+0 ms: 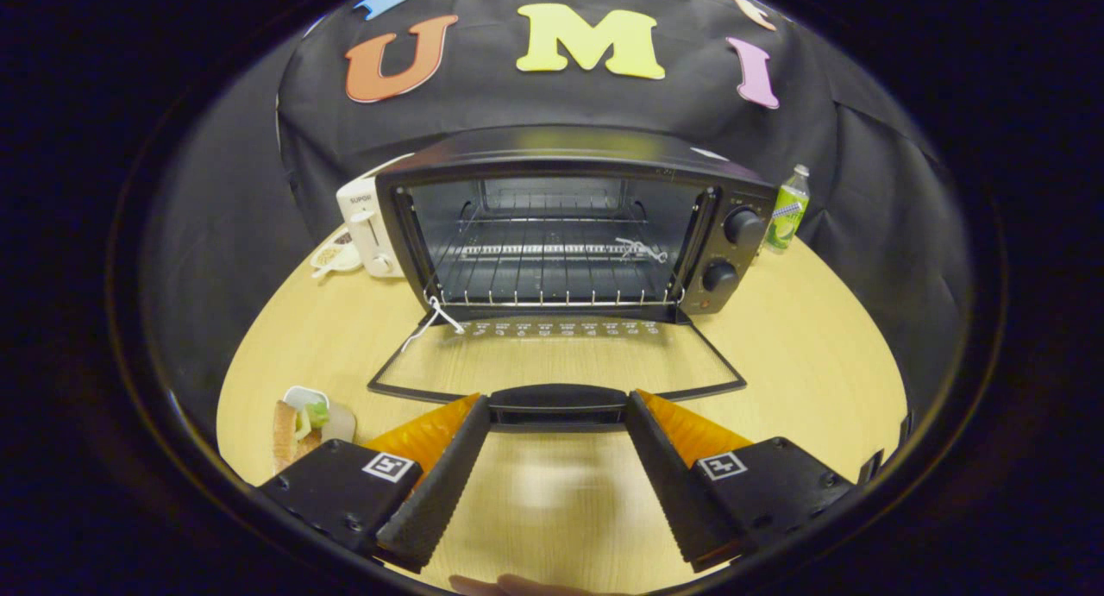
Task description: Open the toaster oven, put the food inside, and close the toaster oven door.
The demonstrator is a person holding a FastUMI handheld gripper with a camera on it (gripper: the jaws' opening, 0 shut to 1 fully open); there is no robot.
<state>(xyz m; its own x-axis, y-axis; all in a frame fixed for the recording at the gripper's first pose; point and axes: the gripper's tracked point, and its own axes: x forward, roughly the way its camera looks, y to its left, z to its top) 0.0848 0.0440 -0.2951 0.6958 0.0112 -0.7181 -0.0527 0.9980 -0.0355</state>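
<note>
A black toaster oven (569,225) stands on the wooden table beyond my fingers, its glass door (556,363) folded fully down and lying flat toward me. Inside, a wire rack (552,272) sits bare. The door's black handle (558,404) lies just ahead of my gripper (556,410), level with the two fingertips and in the gap between them. My fingers stand wide apart and neither presses on the handle. The food (297,428), a sandwich-like piece with some green, rests on a small plate to the left of my left finger.
A white toaster (369,229) and a small dish (336,255) stand left of the oven. A green-labelled bottle (788,208) stands to its right. Bare tabletop (819,346) spreads right of the open door. A white string (435,316) hangs at the door's left hinge.
</note>
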